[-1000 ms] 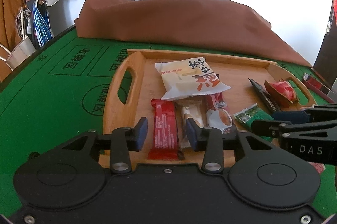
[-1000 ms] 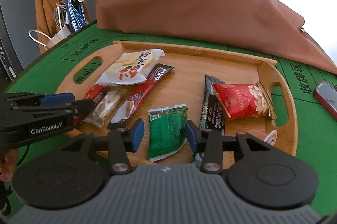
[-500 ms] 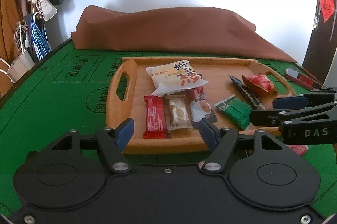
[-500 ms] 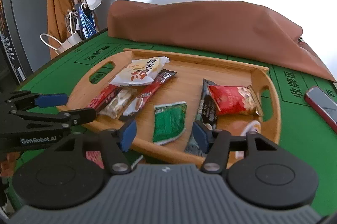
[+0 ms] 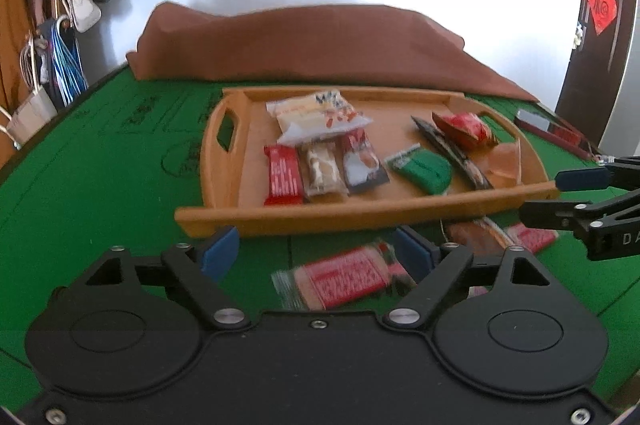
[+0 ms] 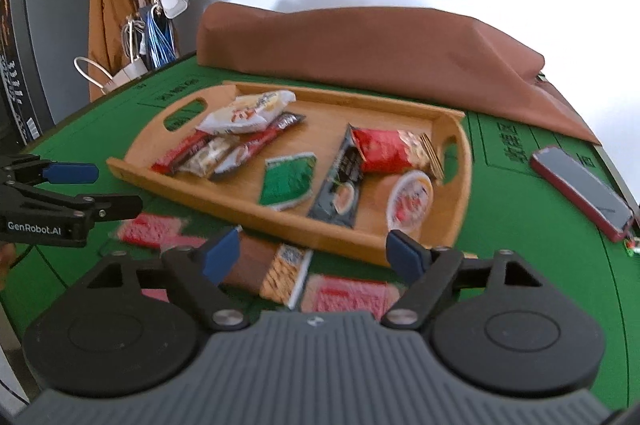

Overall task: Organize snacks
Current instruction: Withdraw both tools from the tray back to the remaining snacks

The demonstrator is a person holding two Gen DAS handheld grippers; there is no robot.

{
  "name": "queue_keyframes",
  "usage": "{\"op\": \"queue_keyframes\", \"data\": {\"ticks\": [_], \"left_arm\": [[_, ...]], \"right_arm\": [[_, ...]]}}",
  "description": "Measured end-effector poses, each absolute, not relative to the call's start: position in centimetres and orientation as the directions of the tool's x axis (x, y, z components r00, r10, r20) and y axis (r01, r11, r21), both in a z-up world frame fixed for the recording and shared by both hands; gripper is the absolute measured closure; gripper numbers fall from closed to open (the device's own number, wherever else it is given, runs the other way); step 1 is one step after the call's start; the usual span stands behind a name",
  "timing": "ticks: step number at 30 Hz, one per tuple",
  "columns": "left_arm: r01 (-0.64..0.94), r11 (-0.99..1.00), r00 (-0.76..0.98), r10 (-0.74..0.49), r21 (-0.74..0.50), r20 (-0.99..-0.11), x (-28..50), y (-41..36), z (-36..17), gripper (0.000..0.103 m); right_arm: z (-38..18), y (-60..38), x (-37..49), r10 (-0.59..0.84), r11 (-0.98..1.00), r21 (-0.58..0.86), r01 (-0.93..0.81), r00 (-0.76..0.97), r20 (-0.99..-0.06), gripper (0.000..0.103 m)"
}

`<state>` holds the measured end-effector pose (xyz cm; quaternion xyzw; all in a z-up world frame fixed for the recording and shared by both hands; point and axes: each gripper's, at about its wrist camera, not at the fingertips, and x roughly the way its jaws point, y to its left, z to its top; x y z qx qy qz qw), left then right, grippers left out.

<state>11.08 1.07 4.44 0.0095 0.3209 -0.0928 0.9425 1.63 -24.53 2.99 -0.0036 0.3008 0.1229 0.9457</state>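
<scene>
Both grippers, left (image 5: 316,255) & right (image 6: 314,253), I'm holding spread wide, empty. Most snacks sitting ahead in wooden tray (image 5: 360,215); red-pink packet (image 5: 344,279) & cracker pack (image 6: 266,271) lying under fingers, waiting.

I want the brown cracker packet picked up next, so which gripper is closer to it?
Right. The right gripper hovers open almost directly over the brown cracker packet on the green table; the left gripper is off to the packet's left, above a red packet.
</scene>
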Motion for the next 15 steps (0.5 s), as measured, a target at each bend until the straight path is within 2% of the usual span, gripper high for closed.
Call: {"op": "queue_keyframes", "data": {"ticks": [6, 15], "left_arm": [[0.158, 0.987, 0.732, -0.136, -0.029, -0.668, 11.2, 1.0, 3.0, 0.019], [0.174, 0.985, 0.715, -0.133, -0.010, -0.687, 11.6, 0.1, 2.1, 0.018]], "right_arm": [[1.6, -25.5, 1.1, 0.173, 0.981, 0.033, -0.192, 0.777, -0.605, 0.014], [-0.3, -25.7, 1.6, 0.146, 0.982, 0.005, -0.190, 0.736, -0.662, 0.014]]}}
